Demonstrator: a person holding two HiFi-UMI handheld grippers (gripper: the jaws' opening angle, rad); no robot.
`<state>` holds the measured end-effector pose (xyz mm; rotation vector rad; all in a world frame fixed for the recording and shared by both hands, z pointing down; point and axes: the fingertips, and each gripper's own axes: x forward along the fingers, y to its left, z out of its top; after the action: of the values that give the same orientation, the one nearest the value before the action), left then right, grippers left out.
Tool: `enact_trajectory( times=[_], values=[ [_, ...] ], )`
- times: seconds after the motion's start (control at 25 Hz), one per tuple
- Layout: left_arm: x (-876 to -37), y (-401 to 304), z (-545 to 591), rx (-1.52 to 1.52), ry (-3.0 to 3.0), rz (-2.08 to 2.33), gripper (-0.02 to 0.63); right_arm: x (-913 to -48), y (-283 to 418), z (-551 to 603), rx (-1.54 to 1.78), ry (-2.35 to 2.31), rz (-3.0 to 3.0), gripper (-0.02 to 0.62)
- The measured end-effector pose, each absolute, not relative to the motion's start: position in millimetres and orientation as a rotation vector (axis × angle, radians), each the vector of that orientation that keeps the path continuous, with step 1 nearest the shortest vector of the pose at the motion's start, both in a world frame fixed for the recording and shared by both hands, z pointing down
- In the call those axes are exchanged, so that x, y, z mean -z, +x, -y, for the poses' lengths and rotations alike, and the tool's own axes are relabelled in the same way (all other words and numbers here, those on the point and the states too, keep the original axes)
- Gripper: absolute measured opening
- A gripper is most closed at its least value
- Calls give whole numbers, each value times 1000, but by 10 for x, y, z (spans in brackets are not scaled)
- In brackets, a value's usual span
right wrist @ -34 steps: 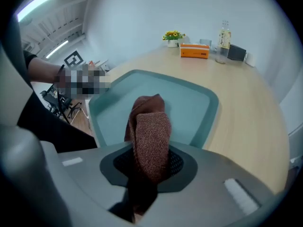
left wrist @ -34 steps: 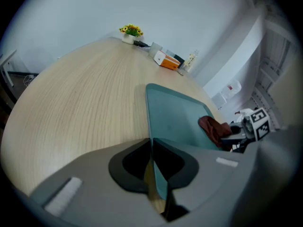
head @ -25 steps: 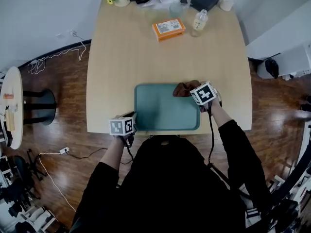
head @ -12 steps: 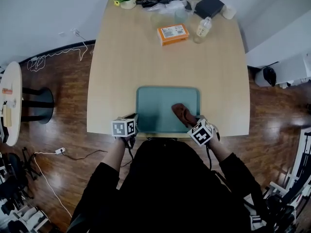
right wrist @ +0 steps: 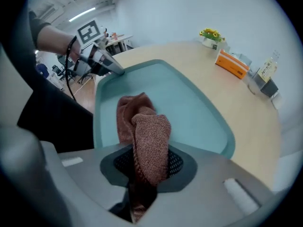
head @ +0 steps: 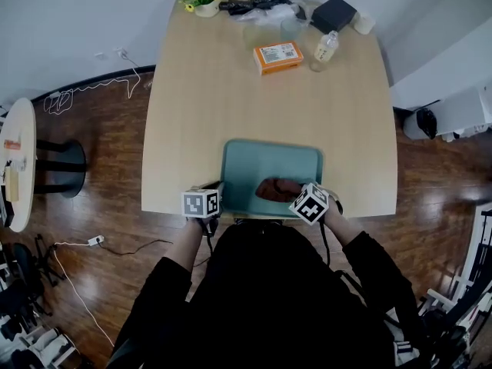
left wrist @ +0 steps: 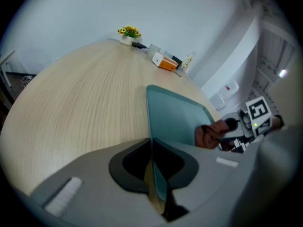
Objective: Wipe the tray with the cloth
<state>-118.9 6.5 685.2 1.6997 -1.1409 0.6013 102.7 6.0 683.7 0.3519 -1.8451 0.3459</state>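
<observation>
Jaws, left: left gripper (left wrist: 152, 148) is clenched thin on the near-left rim of the tray (head: 273, 160), probably to pin it to the table (head: 231, 91).
Jaws, right: right gripper (right wrist: 144, 169) is clamped on the cloth (right wrist: 142, 136), which is bunched, with most of it spilling out ahead of the jaws.
Cloth: lies on the tray floor by the near edge, right of centre.
Tray: sits at the table's near edge, right in front of the person.
Step, my read: mid-wipe, working the near strip of the tray.
Do it well: hold the left pinch firm so the tray can't skate. Press the cloth wad flat, not just its tip. Run overlapping passes from rim to rim and drag into the corners. Keep the hard jaws off the tray floor.
Watch: the tray sits at the table edge, so a pull toward the body could tip it off.
Hidden: the right pads are buried in cloth. The marker cubes cover the tray's near corners in the head view. Can't tell how much of the cloth touches the floor.
Unclear: no dirt or wet streaks are visible, so wiped and unwiped areas can't be told apart.
</observation>
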Motion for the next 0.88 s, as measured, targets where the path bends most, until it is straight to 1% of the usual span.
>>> enact_trajectory(
  times=[0.12,0.24,0.36,0.52,0.76,0.88],
  values=[
    [-6850,-1164,-66,-600,1701,1135,0,-6820,944,665,-269,416,1827,77],
    [-6847,-1139,-4,-611,1710,1131,0,-6748,891,1290,-259,495,1804,77],
    [-6869,-1153,-4,-631,1720,1128,5,-6688,815,1465,-267,534,1801,76],
    [-6880,-1176,-48,-620,1718,1118,5,-6705,742,1087,-264,504,1818,76],
    [-6861,-1208,-55,-587,1721,1130,5,-6722,533,-301,-210,278,1906,77],
    [-6860,-1198,-49,-595,1722,1130,5,-6775,494,-752,-219,203,1937,77]
  ],
)
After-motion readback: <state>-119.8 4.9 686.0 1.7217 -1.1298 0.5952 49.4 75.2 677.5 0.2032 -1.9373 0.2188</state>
